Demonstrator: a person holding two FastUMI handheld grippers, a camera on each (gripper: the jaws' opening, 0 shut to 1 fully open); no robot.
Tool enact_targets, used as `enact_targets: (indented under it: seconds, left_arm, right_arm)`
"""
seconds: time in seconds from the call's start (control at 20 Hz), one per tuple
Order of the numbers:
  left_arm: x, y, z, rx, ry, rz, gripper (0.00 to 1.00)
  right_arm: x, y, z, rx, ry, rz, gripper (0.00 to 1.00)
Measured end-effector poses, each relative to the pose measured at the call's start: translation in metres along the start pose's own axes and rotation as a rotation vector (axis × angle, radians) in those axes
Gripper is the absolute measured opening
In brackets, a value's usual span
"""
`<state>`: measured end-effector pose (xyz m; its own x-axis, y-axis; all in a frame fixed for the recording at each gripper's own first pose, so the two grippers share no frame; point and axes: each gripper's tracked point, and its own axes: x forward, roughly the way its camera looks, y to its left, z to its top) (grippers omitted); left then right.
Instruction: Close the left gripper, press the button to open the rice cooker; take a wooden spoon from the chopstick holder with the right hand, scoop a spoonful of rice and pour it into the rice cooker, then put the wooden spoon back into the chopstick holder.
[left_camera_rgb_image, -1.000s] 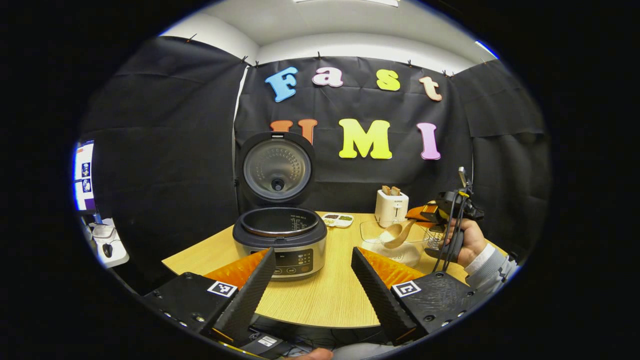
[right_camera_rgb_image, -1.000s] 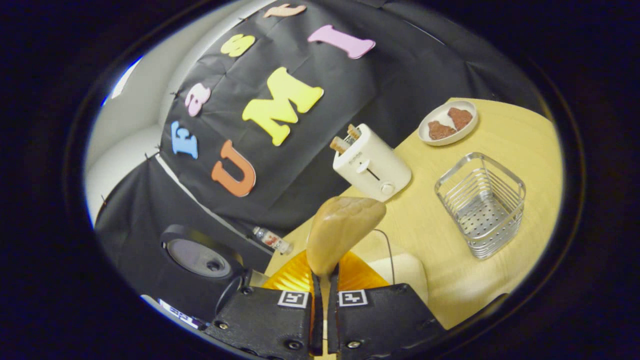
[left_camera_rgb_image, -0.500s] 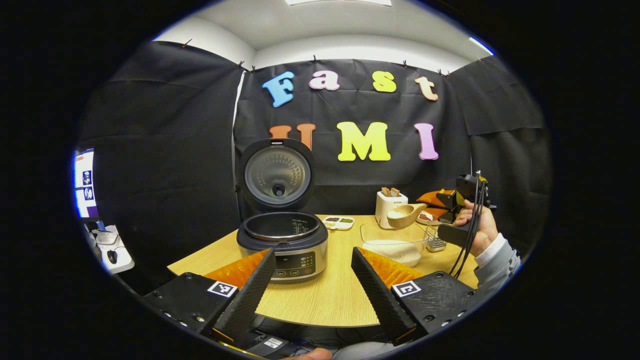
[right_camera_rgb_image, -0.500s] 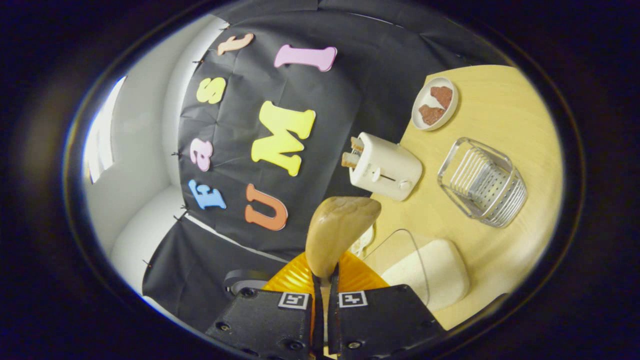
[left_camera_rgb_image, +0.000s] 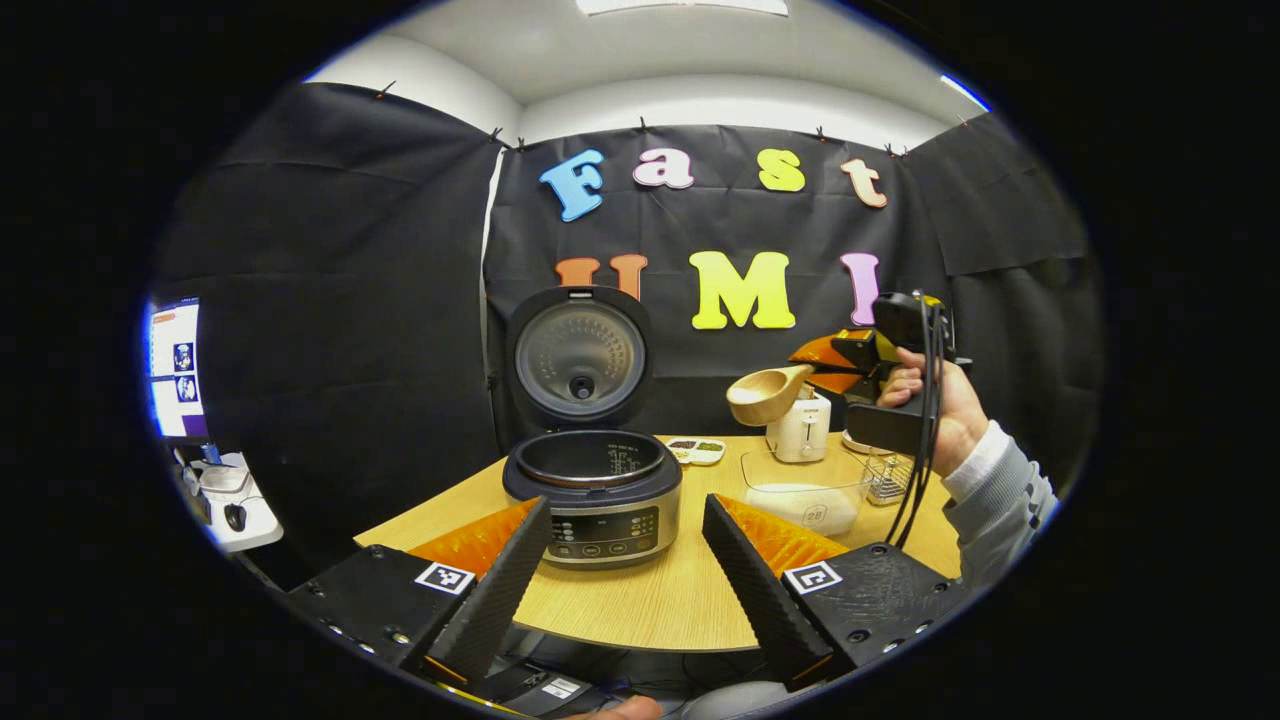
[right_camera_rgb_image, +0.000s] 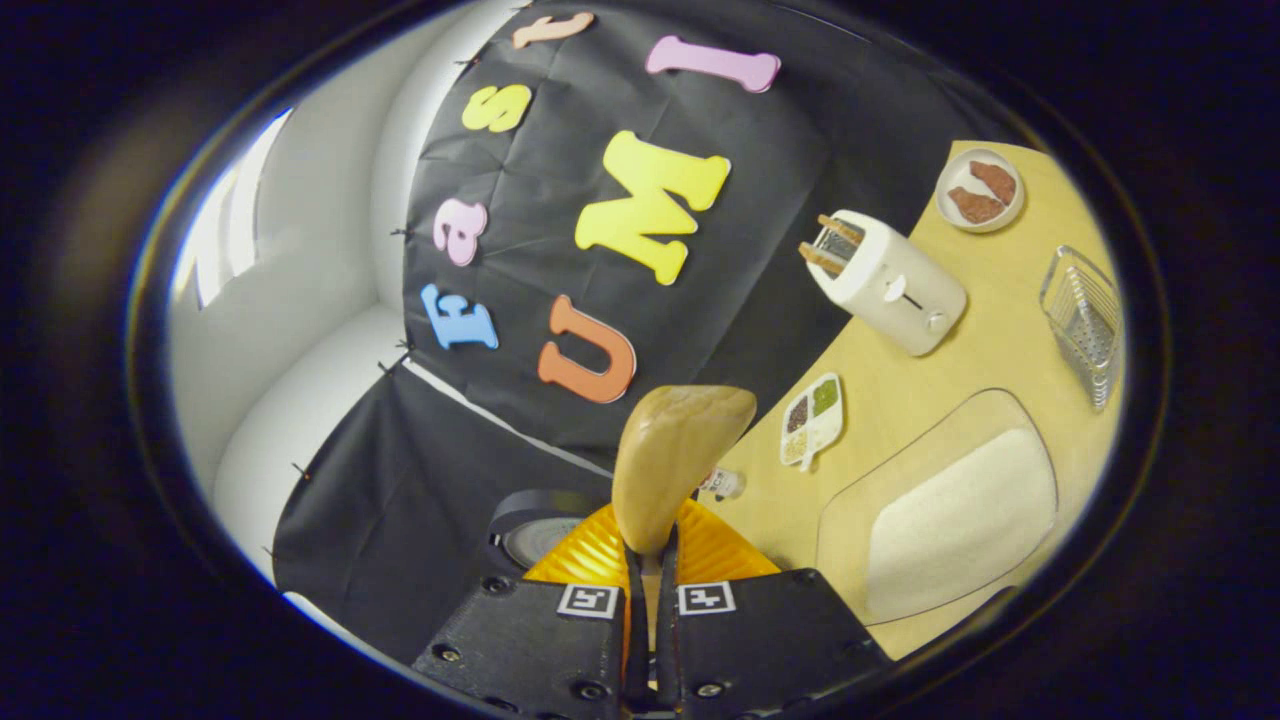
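Observation:
The rice cooker (left_camera_rgb_image: 592, 492) stands on the table with its lid (left_camera_rgb_image: 580, 355) raised and the inner pot showing. My left gripper (left_camera_rgb_image: 626, 510) is open just in front of it, holding nothing. A hand holds my right gripper (left_camera_rgb_image: 835, 365) in the air, above the glass bowl of rice (left_camera_rgb_image: 805, 495) and to the right of the cooker. It is shut on the handle of the wooden spoon (left_camera_rgb_image: 765, 395), whose bowl points toward the cooker. In the right gripper view the spoon (right_camera_rgb_image: 675, 455) juts up from the right gripper (right_camera_rgb_image: 647, 548), with the rice bowl (right_camera_rgb_image: 950, 520) below right. Whether the spoon carries rice cannot be told.
The wire chopstick holder (left_camera_rgb_image: 885, 478) (right_camera_rgb_image: 1085, 320) stands right of the rice bowl. Behind are a white toaster (right_camera_rgb_image: 890, 280), a plate with reddish pieces (right_camera_rgb_image: 980, 190) and a small divided dish (right_camera_rgb_image: 812, 418). A monitor (left_camera_rgb_image: 175, 370) glows at far left.
The right gripper has lifted the wooden spoon out of the rice bowl, raised it and carried it left toward the cooker. The left gripper has stayed open in front of the cooker.

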<state>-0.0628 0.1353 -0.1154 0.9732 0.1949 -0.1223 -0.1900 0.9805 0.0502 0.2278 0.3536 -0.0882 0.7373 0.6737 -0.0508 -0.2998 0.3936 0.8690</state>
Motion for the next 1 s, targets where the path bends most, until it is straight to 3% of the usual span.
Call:
enact_targets:
  seconds: [0.45,1.0]
  left_arm:
    - [-0.005,0.021,-0.006,-0.011,0.007,0.027,0.97]
    - [-0.008,0.034,-0.016,-0.031,0.011,0.051,0.97]
  right_arm:
    - [0.082,0.054,-0.084,-0.406,0.098,-0.051,0.08]
    - [0.113,0.051,-0.133,-0.873,0.125,-0.09,0.08]
